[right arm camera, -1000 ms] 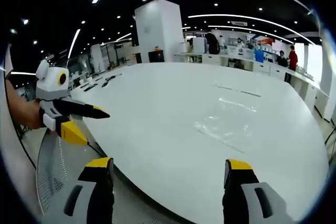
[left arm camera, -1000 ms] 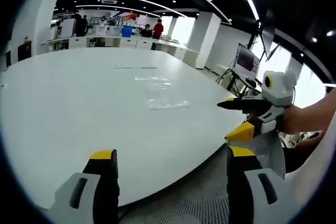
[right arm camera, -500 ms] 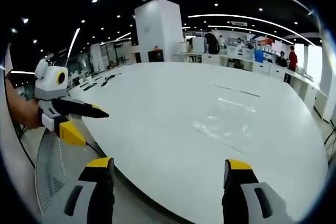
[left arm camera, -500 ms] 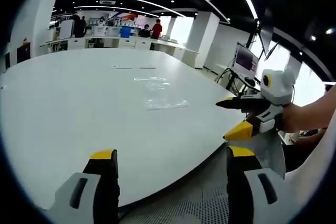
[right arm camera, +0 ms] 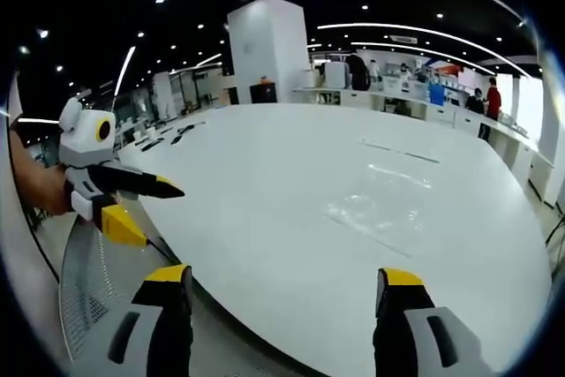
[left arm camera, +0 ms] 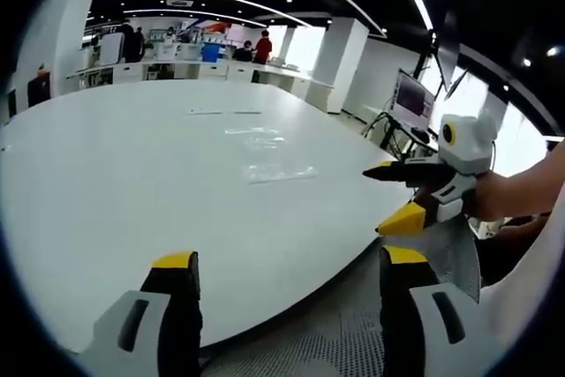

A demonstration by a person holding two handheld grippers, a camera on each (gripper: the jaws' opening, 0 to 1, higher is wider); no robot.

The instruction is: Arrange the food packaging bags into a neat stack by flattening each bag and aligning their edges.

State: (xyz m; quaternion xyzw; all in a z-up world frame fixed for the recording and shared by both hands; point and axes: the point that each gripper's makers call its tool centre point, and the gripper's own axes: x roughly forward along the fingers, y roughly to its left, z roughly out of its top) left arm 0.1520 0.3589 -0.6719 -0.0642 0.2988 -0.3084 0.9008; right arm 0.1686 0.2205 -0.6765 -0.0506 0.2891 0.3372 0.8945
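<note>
Left gripper view has us looking across a big white table point(left arm camera: 106, 183) with our left gripper point(left arm camera: 281, 284) held just off its near edge, fingers spread wide and holding nothing. Our right gripper point(left arm camera: 399, 196) comes in from the side, also at the table's edge, its two fingers parted with nothing between them. In the right gripper view we see the same from the other side: the right gripper point(right arm camera: 281, 293) wide open and empty over the table's rim, and the left gripper point(right arm camera: 141, 205) beside the rim with its fingers apart. The food packaging bags point(left arm camera: 269, 154) are clear and hard to read; they lie flat on the table well beyond both grippers, toward its middle, and in the right gripper view the bags point(right arm camera: 378, 209) show as a glossy patch with a second faint sheet just past it. We cannot tell how many there are or whether any overlap. Further across the table lie a couple of thin strips point(left arm camera: 225, 113) we cannot identify. We judge the task is at its very start: the bags look spread out, not stacked, no edges are aligned, and neither gripper touches one. All of the flattening, gathering and squaring up is left, and first we need to reach in from the table's edge.
</note>
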